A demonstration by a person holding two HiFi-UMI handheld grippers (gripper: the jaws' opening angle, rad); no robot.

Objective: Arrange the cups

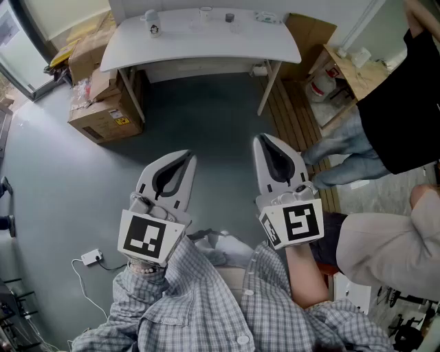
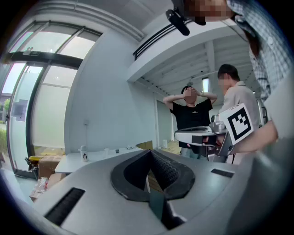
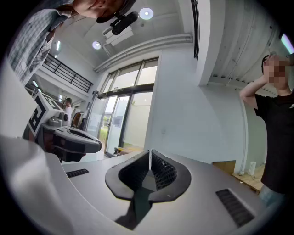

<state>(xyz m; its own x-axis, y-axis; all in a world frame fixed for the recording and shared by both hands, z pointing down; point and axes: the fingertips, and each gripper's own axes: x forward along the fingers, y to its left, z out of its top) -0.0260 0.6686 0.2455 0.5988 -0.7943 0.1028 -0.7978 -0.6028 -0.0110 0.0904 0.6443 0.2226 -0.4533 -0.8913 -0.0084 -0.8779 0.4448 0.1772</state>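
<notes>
Clearly, arranging had not begun: the cups (image 1: 205,12) stood on the far white table (image 1: 206,42), while the left gripper (image 1: 187,157) and right gripper (image 1: 262,139) were clenched, empty.

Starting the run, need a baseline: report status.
Left gripper shut, empty. Right gripper shut, empty. Cups on white table, far ahead, untouched. Nothing in the path; person standing off right.

We've got a white table (image 1: 180,44) by the far wall, cardboard boxes (image 1: 103,113) just left of it, wooden slats (image 1: 294,118) on the floor to its right, a white plug adapter (image 1: 91,258) with its cable on the grey floor, plus a bystander in black (image 1: 402,103) and another in beige (image 1: 385,249).
</notes>
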